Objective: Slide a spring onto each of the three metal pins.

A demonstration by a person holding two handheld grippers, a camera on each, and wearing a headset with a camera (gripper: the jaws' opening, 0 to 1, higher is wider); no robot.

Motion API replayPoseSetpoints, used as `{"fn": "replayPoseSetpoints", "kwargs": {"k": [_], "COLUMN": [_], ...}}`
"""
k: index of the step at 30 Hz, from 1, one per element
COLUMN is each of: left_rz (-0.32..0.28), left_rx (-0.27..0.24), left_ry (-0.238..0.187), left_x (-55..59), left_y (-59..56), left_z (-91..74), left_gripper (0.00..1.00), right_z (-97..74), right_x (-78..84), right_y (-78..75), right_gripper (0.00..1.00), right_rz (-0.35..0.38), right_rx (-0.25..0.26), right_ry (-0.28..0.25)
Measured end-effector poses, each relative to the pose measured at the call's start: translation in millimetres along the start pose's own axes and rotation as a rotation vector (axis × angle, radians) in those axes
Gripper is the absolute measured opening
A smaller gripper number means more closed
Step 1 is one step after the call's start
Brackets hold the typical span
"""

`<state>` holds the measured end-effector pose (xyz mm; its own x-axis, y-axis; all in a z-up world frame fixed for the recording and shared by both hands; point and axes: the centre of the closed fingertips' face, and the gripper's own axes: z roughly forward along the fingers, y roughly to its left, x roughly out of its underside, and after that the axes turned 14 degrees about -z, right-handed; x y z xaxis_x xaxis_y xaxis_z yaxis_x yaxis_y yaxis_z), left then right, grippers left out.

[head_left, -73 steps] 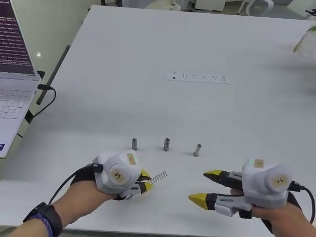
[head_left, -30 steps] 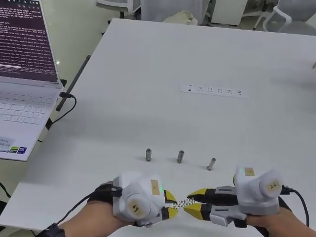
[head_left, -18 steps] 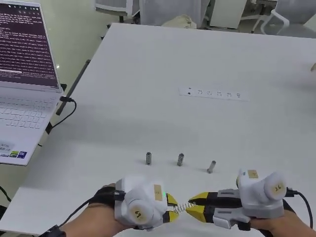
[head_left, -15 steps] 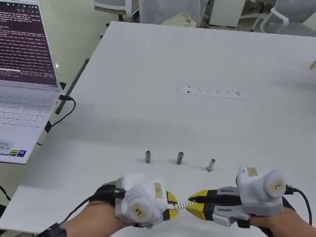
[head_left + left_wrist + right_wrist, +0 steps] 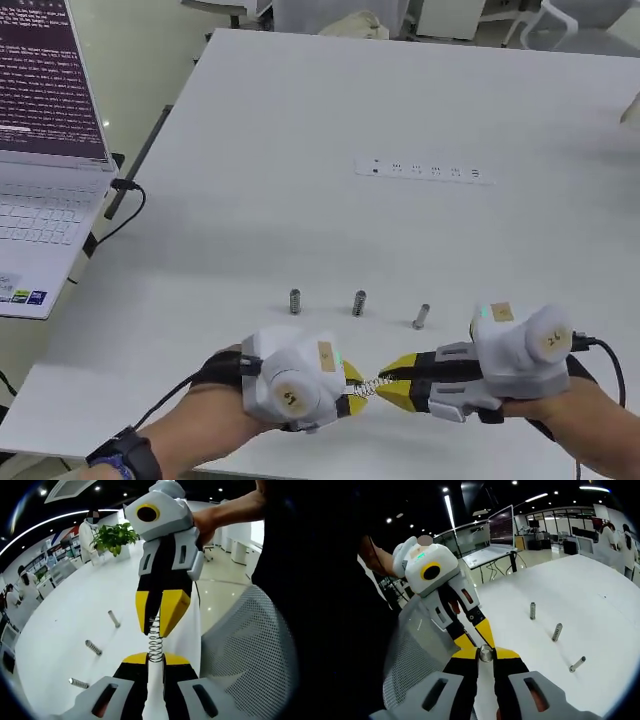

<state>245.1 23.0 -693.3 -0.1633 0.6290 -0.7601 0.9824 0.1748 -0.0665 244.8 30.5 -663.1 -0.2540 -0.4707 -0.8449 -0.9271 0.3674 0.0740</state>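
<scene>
— Where is the spring?

— The spring point(image 5: 367, 386) is off the table point(image 5: 300, 200), held in the air over its near edge. It runs straight between the two grippers, one end in each.

— So both are closed on it?

— Yes. The left gripper point(image 5: 351, 385) has its jaws drawn narrow onto one end. The right gripper point(image 5: 389, 384) pinches the other end. Their yellow tips face each other, with the coil between them. In the right gripper view the spring's round end sits right between that gripper's own tips.

— And the pins?

— They stand in a row on the table, a little beyond the grippers. In the head view the left pin point(image 5: 295, 300) and the middle pin point(image 5: 359, 303) are upright, each with a coil around it. The right pin point(image 5: 421, 316) looks smooth and tilted.

— Anything else?

— An open laptop point(image 5: 40, 150) sits off to the left, beside the table. A white power strip point(image 5: 425, 170) lies farther back on the table.
</scene>
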Motion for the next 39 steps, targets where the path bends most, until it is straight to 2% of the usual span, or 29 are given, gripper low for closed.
{"fn": "replayPoseSetpoints", "kwargs": {"k": [5, 10, 13, 15, 18, 23, 28, 33, 39], "left_rz": [-0.031, -0.036, -0.037, -0.035, -0.031, -0.017, -0.002, 0.003, 0.007], "left_rx": [0.001, 0.014, 0.023, 0.028, 0.032, 0.038, 0.042, 0.043, 0.045], "left_ry": [-0.023, -0.049, -0.065, -0.074, -0.084, -0.086, -0.081, -0.094, -0.106], "left_x": [-5.6, -12.5, -17.2, -20.8, -24.1, -26.4, -27.6, -33.6, -40.0], "left_y": [0.4, 0.0, -0.4, -0.4, -0.3, -2.7, -5.4, -5.7, -5.0], "left_z": [2.4, -0.7, -3.8, -5.3, -6.1, -6.6, -5.8, -5.6, -5.6], "left_gripper": [0.02, 0.02, 0.02, 0.02, 0.02, 0.02, 0.02, 0.02, 0.02], "right_z": [-2.1, -7.0, -8.7, -9.6, -9.5, -10.4, -12.1, -13.3, -15.0], "right_x": [-4.5, -8.7, -6.2, -2.3, -2.0, -2.8, -6.8, -9.4, -12.6], "right_y": [-2.6, -1.7, -0.8, -0.7, 0.8, -0.8, 1.2, 2.0, 0.6], "right_gripper": [0.08, 0.09, 0.10, 0.10, 0.12, 0.12, 0.13, 0.13, 0.12], "right_rz": [-0.050, -0.110, -0.165, -0.225, -0.261, -0.312, -0.379, -0.444, -0.503], "right_rx": [-0.001, -0.021, -0.044, -0.062, -0.080, -0.096, -0.136, -0.177, -0.201], "right_ry": [0.030, 0.052, 0.092, 0.139, 0.164, 0.200, 0.243, 0.289, 0.326]}}
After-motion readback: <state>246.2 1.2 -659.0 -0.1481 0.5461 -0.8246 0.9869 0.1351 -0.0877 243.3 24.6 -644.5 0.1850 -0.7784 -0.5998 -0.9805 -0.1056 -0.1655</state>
